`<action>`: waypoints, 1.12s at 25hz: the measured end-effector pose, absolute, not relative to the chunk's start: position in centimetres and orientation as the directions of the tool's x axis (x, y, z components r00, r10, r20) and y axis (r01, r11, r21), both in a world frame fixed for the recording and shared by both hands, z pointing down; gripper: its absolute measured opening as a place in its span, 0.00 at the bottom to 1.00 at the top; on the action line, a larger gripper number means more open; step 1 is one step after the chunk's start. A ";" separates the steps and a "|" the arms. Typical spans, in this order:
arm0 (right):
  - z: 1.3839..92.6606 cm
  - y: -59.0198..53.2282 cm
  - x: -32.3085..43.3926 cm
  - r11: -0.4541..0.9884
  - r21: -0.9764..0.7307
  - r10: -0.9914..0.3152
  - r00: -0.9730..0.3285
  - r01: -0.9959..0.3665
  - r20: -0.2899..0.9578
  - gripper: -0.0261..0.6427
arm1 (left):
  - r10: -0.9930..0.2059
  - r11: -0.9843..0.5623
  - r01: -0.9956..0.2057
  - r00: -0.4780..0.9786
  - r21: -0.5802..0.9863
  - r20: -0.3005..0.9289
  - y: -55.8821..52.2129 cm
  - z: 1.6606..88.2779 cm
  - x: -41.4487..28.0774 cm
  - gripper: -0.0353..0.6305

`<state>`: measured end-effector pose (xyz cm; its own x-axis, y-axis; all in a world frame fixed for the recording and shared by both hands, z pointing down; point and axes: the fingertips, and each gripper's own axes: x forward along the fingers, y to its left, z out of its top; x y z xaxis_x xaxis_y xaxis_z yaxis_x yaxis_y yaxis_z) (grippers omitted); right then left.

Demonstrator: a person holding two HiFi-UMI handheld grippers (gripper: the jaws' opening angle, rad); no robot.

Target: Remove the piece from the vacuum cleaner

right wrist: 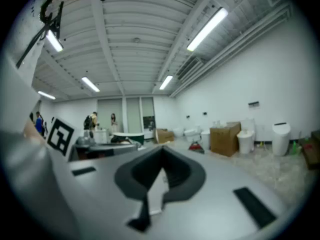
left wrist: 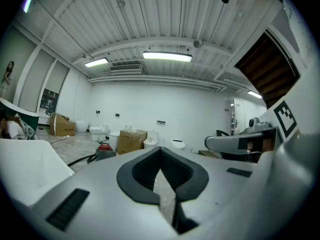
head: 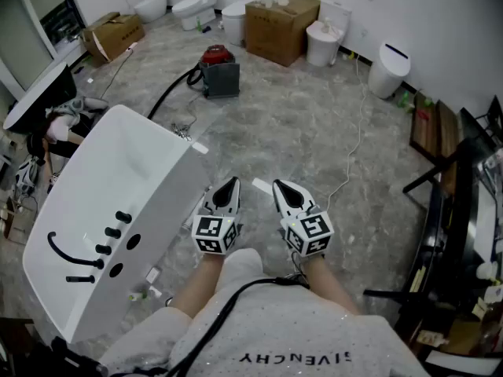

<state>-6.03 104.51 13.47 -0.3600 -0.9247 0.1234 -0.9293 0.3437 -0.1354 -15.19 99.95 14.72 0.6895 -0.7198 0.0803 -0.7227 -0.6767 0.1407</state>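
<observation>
Vacuum cleaner (head: 218, 71) is sitting on the floor (head: 314, 132), well ahead of both grippers, hose seemingly trailing left. Left gripper (head: 229, 184) and right gripper (head: 281, 187) are hanging clenched, gripping nothing. Shirt (head: 299, 344) is showing "GIVENCHY".

left gripper (head: 227, 185) shut, right gripper (head: 282, 188) shut

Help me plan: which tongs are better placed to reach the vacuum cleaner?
Left, slightly: the vacuum cleaner stands far ahead, nearer the left tongs than the right tongs. Both shut, empty.
</observation>
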 end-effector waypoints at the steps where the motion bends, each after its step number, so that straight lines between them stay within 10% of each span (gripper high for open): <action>1: 13.5 104.3 -5.8 0.346 -0.137 -0.924 -0.362 -0.928 0.120 0.06 | -0.717 -0.679 -0.721 0.692 0.136 0.087 99.8 14.9 -14.8 0.09; 28: 15.8 74.8 1.5 0.393 -0.179 -0.898 -0.419 -0.902 0.137 0.06 | -0.748 -0.642 -0.760 0.650 0.102 0.139 69.9 17.0 -8.8 0.09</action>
<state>1.51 74.76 15.82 -0.4188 -0.8977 0.1368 -0.9017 0.3933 -0.1794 -8.81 69.88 17.03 0.6496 -0.7475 0.1387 -0.7602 -0.6417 0.1017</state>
